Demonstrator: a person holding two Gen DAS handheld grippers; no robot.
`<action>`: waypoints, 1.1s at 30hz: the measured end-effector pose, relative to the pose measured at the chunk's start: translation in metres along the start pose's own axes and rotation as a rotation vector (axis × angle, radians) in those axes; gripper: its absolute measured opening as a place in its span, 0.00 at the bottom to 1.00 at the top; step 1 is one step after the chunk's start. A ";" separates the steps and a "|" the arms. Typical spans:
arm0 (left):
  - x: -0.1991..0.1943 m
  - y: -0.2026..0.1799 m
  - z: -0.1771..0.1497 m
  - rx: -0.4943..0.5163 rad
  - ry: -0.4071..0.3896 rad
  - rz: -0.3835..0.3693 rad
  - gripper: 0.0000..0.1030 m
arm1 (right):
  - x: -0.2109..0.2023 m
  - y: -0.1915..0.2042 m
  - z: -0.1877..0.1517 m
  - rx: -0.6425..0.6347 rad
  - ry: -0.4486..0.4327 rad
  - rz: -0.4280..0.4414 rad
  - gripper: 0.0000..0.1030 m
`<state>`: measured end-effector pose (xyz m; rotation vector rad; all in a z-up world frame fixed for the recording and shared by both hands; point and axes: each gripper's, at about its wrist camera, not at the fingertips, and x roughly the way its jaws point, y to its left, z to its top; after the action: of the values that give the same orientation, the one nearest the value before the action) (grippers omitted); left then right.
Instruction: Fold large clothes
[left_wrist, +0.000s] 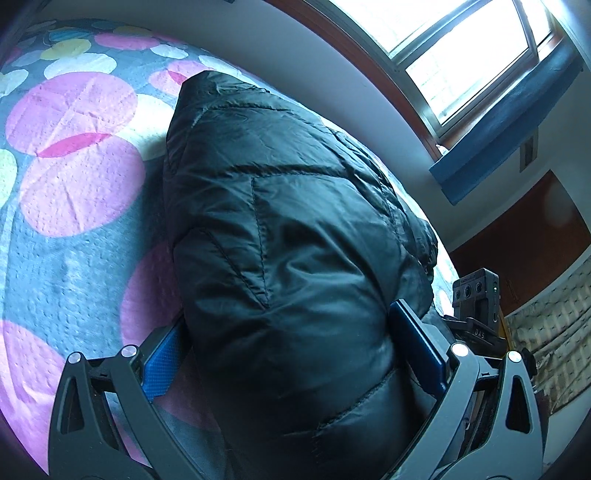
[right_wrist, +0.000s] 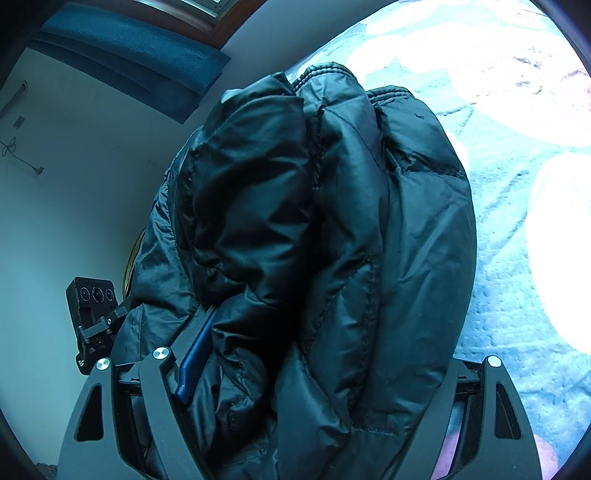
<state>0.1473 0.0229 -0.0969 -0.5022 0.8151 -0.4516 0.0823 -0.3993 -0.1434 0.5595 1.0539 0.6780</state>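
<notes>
**Black puffer jacket clamped by both grippers over the bed**

L gripper (left_wrist: 291, 354): jaws are set wide, w/ a thick bundle of the black quilted puffer jacket (left_wrist: 280, 206) packed between them. Both blue textured pads (left_wrist: 162, 365) are pressed against the fabric, one on each side, so the bundle is clamped. In the left wrist view, the jacket is seen bulging up and away from the jaws, stitched seams running across smooth, shiny panels, its far end narrowed to a rounded tip.

R gripper (right_wrist: 317, 365): jaws are likewise held wide apart and filled by the same jacket (right_wrist: 325, 229). One blue pad (right_wrist: 195, 354) is seen sunk edge-on into the folds on the picture's left; the opposite pad is hidden behind fabric, so contact on that side cannot be confirmed, though the grip reads as closed on the garment. Here the jacket is seen bunched in several thick layers, w/ ribbed edges at the top.

Beyond the jacket, a grey bedspread printed w/ large pink, white and yellow circles (left_wrist: 74, 177) is spread under and beside it; the garment appears to be resting partly on it. Whether it is lifted clear cannot be told.

A black camera module w/ three small lenses (right_wrist: 92, 295) is visible just beside the jacket. Further out, a white wall (right_wrist: 74, 184), a bright window w/ a wood frame (left_wrist: 461, 55) and a blue roller blind (left_wrist: 517, 129) are seen.
</notes>
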 end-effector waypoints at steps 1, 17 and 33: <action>-0.001 -0.001 -0.001 0.000 0.000 0.001 0.98 | -0.003 -0.003 -0.001 -0.001 0.000 0.000 0.78; -0.005 -0.004 -0.001 0.006 -0.012 0.023 0.98 | -0.011 -0.007 -0.001 0.001 -0.009 0.012 0.78; -0.017 -0.019 0.007 0.046 -0.047 0.079 0.98 | -0.041 -0.022 -0.002 0.073 -0.095 -0.005 0.78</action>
<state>0.1392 0.0189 -0.0725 -0.4348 0.7746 -0.3836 0.0718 -0.4444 -0.1355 0.6461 0.9940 0.6044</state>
